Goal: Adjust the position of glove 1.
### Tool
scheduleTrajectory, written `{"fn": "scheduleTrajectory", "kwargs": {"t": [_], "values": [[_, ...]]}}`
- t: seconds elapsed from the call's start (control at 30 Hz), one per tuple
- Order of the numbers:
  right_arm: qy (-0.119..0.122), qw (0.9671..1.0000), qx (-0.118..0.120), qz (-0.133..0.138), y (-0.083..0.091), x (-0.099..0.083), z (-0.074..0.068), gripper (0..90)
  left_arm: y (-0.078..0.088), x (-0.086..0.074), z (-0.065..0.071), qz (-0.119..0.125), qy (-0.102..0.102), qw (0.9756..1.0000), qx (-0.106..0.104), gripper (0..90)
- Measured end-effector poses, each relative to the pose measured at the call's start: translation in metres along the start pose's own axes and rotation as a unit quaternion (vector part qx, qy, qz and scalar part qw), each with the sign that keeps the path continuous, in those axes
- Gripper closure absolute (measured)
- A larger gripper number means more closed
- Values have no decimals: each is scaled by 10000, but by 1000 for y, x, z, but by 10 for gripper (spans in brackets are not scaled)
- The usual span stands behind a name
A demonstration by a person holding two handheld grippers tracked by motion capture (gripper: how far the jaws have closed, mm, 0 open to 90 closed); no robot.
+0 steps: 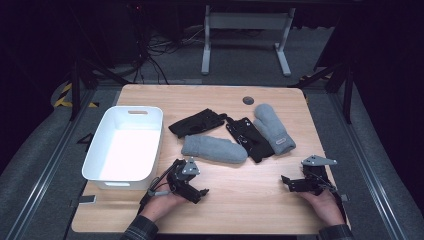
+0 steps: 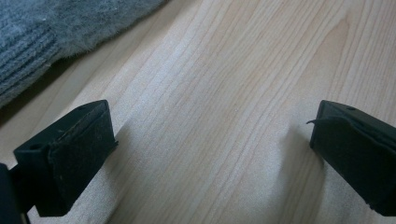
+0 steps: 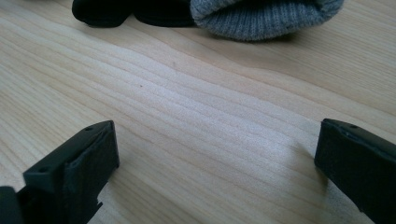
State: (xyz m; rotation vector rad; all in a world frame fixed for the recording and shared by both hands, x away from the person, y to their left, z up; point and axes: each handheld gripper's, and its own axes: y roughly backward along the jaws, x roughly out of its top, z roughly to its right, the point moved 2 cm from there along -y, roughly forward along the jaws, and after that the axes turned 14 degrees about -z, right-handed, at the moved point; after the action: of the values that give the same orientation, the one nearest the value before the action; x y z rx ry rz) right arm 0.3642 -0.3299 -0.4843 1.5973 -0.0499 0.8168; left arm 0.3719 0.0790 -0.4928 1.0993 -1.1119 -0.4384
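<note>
Two grey mittens lie mid-table: one flat and sideways [image 1: 215, 148], one angled at the right [image 1: 272, 127]. Two black gloves lie with them, one behind [image 1: 197, 122] and one between the mittens [image 1: 249, 137]. My left gripper [image 1: 200, 194] rests on the wood just in front of the sideways mitten, open and empty; its own view shows the jaws [image 2: 210, 126] wide apart with the mitten's cuff [image 2: 56, 28] at upper left. My right gripper [image 1: 286, 183] rests near the front right, open and empty [image 3: 215, 135], facing a grey mitten cuff [image 3: 266, 14] and a black glove [image 3: 130, 9].
A white plastic bin [image 1: 125, 150] stands empty at the table's left side, close to my left gripper. The wooden table [image 1: 240, 205] has bare wood between the two grippers. A small dark disc [image 1: 248, 100] sits near the far edge.
</note>
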Motion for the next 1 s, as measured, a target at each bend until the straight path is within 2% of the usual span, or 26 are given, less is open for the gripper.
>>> {"fn": "scheduleTrajectory", "kwargs": {"t": [0.1, 0.17, 0.2, 0.33, 0.4, 0.67, 0.73, 0.77, 0.9, 1.0], "values": [[1, 10000, 4, -5, 0, 0, 0, 0, 0, 1, 0, 38, 28, 10000, 22, 25], [-2, 10000, 9, -1, 0, 0, 0, 1, 4, 2, 0, -39, 82, 10000, 37, 64], [5, 10000, 11, -3, 0, 0, 0, 1, 6, 3, 0, -64, 99, 9999, 51, 148], [8, 10000, 10, 0, 0, 0, 0, 0, 11, 4, 0, -199, 114, 9997, 90, 337], [11, 10000, 14, -4, 0, 0, 0, 0, 14, 6, 0, -239, 150, 9996, 27, 418], [22, 10000, 22, 2, 0, 0, 0, 1, 30, 23, -4, -46, 301, 9995, -59, 878], [27, 10000, 28, 3, 0, 0, 0, 1, 32, 27, -6, -24, 361, 9993, -96, 896], [32, 10000, 29, 4, 0, 0, 0, 1, 34, 30, -7, -61, 393, 9992, -56, 898], [32, 10000, 30, 4, 0, 0, 0, 1, 39, 38, -15, 41, 511, 9987, -15, 898], [33, 10000, 31, 4, 0, 0, 0, 1, 44, 46, -25, 152, 615, 9979, 134, 899]]}}
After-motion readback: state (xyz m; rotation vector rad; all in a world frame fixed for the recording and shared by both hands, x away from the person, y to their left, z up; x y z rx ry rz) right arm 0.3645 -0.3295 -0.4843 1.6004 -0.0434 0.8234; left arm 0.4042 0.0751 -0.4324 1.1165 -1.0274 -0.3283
